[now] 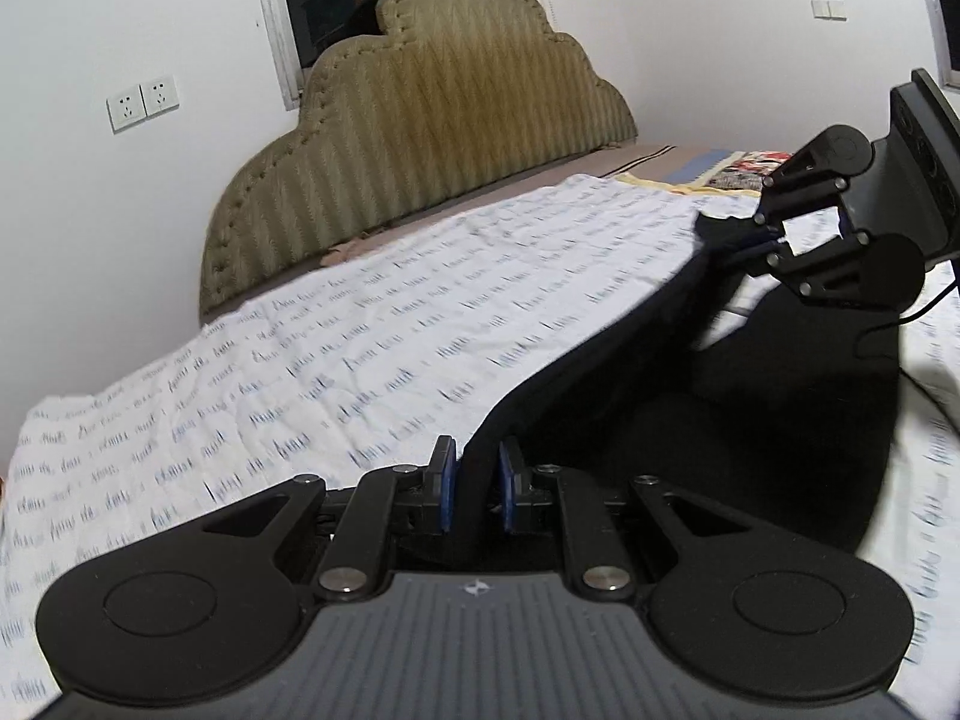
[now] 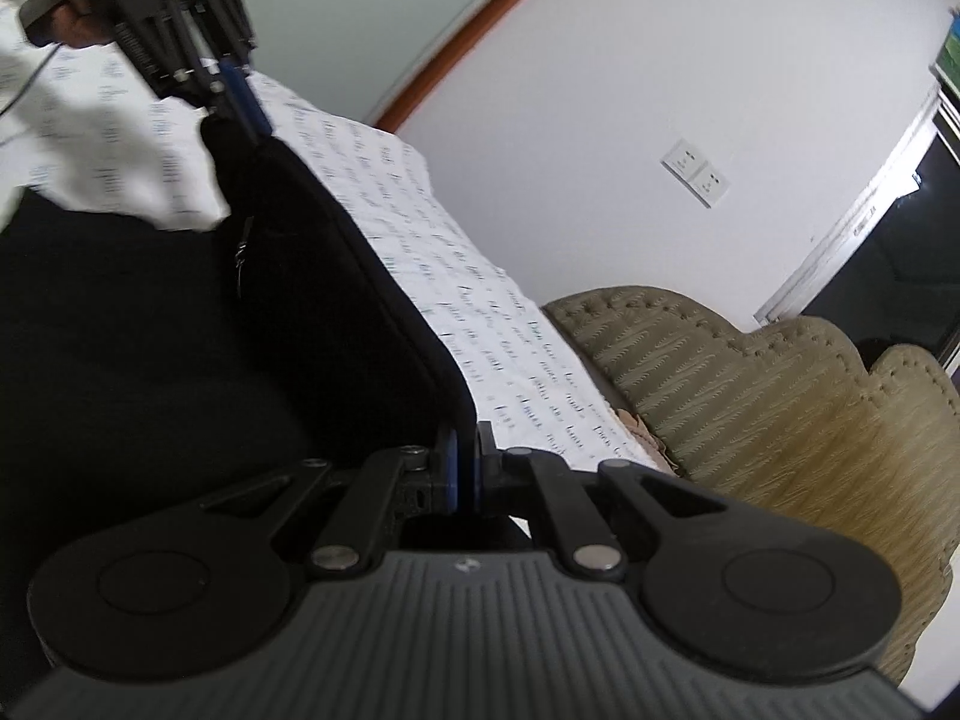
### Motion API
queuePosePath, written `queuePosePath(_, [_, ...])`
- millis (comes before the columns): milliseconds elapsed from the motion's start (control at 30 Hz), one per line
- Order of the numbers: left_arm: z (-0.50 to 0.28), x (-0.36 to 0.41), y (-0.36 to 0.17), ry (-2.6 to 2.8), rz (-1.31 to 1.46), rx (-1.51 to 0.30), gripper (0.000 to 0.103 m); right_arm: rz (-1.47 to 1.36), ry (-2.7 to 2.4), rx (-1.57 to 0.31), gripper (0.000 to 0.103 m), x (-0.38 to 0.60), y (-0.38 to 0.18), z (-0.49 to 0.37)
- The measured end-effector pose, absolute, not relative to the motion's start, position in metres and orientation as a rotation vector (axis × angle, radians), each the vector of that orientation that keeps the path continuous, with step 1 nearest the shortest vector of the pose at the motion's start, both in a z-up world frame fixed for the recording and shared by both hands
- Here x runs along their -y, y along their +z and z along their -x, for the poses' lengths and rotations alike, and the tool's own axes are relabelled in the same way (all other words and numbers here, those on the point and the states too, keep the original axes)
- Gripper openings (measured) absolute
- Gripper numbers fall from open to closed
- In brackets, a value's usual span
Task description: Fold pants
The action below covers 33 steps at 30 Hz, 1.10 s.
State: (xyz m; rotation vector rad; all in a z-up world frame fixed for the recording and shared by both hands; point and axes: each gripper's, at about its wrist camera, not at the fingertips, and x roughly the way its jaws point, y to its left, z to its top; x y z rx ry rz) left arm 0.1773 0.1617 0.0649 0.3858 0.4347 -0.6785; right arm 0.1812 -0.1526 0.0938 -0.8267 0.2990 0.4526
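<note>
I've got matt black cloth in front of me, the pants, soft and light-swallowing, with a smooth folded edge. My left gripper looks like matt black plastic with ribbed grey casing, shiny round metal pins at the links and blue rubbery pads on the jaws. The right gripper shows the same finish: dull plastic, bright metal rivets. Under it all, the bed sheet is thin white cotton-like cloth, faintly crinkled, printed in blue. The headboard is olive upholstery, a ribbed zigzag weave with studded trim. Wall sockets are glossy white plastic on a smooth painted wall.
</note>
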Motion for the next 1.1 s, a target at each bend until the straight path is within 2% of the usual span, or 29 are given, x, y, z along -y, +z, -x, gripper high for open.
queuePosePath(167, [-0.129,-0.165,0.044,-0.693,-0.372,-0.489,0.015,0.837,0.506,-0.338,0.005,0.152,0.081,-0.121])
queuePosePath(433, [-0.101,-0.171,0.013,-0.66,-0.36,-0.565,0.015,0.847,0.591,-0.419,0.005,0.146,0.034,-0.062])
queuePosePath(633, [-0.098,-0.178,0.013,-0.585,-0.378,-0.547,0.015,0.808,0.609,-0.429,0.006,0.132,0.022,-0.045])
queuePosePath(867, [-0.093,-0.184,-0.001,-0.573,-0.406,-0.606,0.015,0.818,0.595,-0.452,0.007,0.112,0.001,-0.041])
queuePosePath(1100, [-0.094,-0.189,0.002,-0.57,-0.383,-0.642,0.016,0.794,0.633,-0.454,0.007,0.113,0.009,-0.029])
